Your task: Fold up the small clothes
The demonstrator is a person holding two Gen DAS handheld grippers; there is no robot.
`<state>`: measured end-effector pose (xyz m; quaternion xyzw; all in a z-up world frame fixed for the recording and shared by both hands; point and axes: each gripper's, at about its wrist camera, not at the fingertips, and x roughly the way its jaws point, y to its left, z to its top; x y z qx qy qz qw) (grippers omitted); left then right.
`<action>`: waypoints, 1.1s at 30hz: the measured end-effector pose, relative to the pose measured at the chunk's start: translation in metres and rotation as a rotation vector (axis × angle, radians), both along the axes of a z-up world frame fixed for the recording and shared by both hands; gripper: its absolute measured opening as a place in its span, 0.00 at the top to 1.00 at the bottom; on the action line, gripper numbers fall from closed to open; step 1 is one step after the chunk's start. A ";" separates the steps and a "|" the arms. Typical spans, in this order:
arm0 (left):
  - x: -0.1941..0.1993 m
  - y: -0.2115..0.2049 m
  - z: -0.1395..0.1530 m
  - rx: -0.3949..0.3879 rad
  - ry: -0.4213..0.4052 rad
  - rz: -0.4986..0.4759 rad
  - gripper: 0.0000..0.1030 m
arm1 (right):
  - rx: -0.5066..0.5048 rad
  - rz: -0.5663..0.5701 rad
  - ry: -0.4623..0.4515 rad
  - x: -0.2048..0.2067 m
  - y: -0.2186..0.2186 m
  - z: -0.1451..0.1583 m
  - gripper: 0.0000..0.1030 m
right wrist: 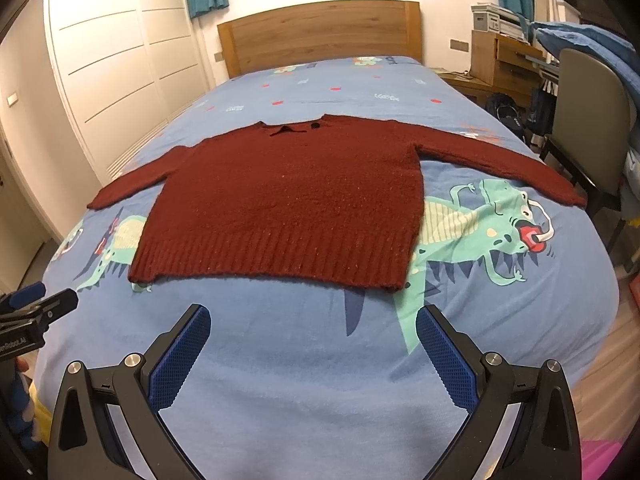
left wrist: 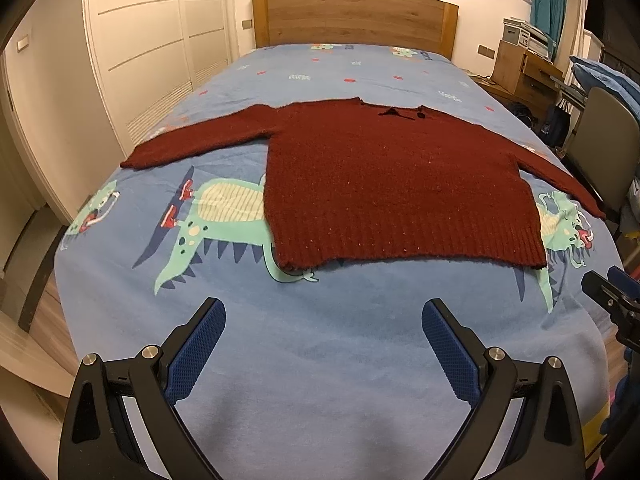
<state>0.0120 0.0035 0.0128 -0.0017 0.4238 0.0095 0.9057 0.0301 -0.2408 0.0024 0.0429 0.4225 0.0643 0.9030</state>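
Dark red sweater (left wrist: 396,184) spread flat, sleeves out, ahead of left gripper (left wrist: 324,312) and right gripper (right wrist: 312,320); both spread apart, empty. Folding not begun; every fold remaining.

A dark red knitted sweater (left wrist: 384,184) lies flat and unfolded on a blue dinosaur-print bedsheet (left wrist: 320,344). Both long sleeves stretch outward, the ribbed hem nearest the cameras and the neckline toward the headboard.

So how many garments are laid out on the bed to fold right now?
1: a dark red sweater lies flat mid-bed on the blue dinosaur sheet, sleeves spread to both sides, hem nearest the grippers. No other garments show on the bed.
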 end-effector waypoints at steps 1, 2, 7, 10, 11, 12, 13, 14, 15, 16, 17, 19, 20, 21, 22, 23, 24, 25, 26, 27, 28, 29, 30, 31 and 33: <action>0.000 0.000 0.002 0.003 -0.003 0.002 0.06 | 0.001 0.000 0.001 0.000 0.000 0.000 0.00; 0.001 -0.001 0.002 0.003 -0.003 0.004 0.06 | 0.002 0.001 0.003 0.001 0.000 0.000 0.00; 0.003 -0.002 0.003 0.021 0.001 0.017 0.06 | 0.001 0.016 0.004 0.001 0.003 0.001 0.00; 0.002 -0.001 0.006 0.031 0.000 0.022 0.06 | 0.000 0.022 0.009 0.002 0.004 0.001 0.00; 0.003 -0.001 0.007 0.033 0.000 0.025 0.06 | 0.001 0.023 0.011 0.002 0.004 0.001 0.00; 0.003 -0.001 0.008 0.039 0.000 0.028 0.06 | 0.003 0.024 0.011 0.003 0.004 0.002 0.00; 0.003 -0.002 0.008 0.045 -0.001 0.029 0.06 | 0.003 0.025 0.010 0.003 0.004 0.002 0.00; 0.004 -0.002 0.009 0.053 -0.001 0.030 0.06 | 0.002 0.027 0.009 0.003 0.005 0.003 0.00; 0.005 -0.003 0.009 0.064 -0.001 0.029 0.06 | 0.001 0.031 0.009 0.004 0.006 0.003 0.00; 0.005 -0.003 0.009 0.068 0.002 0.028 0.06 | 0.000 0.033 0.011 0.005 0.006 0.003 0.00; 0.006 -0.004 0.009 0.072 0.005 0.027 0.06 | 0.001 0.034 0.015 0.005 0.007 0.003 0.00; 0.007 -0.005 0.011 0.078 0.005 0.023 0.06 | 0.006 0.033 0.020 0.006 0.007 0.002 0.00; 0.008 -0.006 0.011 0.082 0.003 0.021 0.06 | 0.008 0.033 0.023 0.007 0.008 0.002 0.00; 0.010 -0.007 0.012 0.086 0.001 0.017 0.06 | 0.009 0.033 0.025 0.008 0.008 0.001 0.00; 0.011 -0.008 0.012 0.086 0.001 0.014 0.06 | 0.010 0.033 0.027 0.009 0.008 0.001 0.00; 0.013 -0.008 0.012 0.088 0.001 0.012 0.06 | 0.009 0.033 0.031 0.010 0.009 0.001 0.00; 0.014 -0.008 0.012 0.092 0.001 0.010 0.06 | 0.008 0.033 0.034 0.011 0.010 0.001 0.00; 0.016 -0.009 0.012 0.097 0.000 0.007 0.06 | 0.006 0.032 0.036 0.011 0.010 0.001 0.00; 0.018 -0.009 0.012 0.099 0.001 0.004 0.06 | 0.007 0.030 0.040 0.013 0.010 0.001 0.00; 0.020 -0.009 0.012 0.097 0.004 0.001 0.06 | 0.009 0.027 0.041 0.013 0.010 0.001 0.00; 0.024 -0.009 0.011 0.091 0.010 -0.002 0.06 | 0.011 0.024 0.043 0.015 0.009 0.001 0.00; 0.026 -0.009 0.011 0.091 0.013 -0.003 0.06 | 0.014 0.018 0.047 0.016 0.008 0.001 0.00; 0.029 -0.009 0.011 0.093 0.014 -0.003 0.06 | 0.017 0.014 0.049 0.018 0.007 0.001 0.00; 0.031 -0.008 0.011 0.092 0.016 -0.003 0.06 | 0.019 0.007 0.053 0.021 0.006 0.001 0.01; 0.036 -0.008 0.009 0.090 0.023 -0.004 0.06 | 0.020 0.000 0.057 0.025 0.004 0.000 0.01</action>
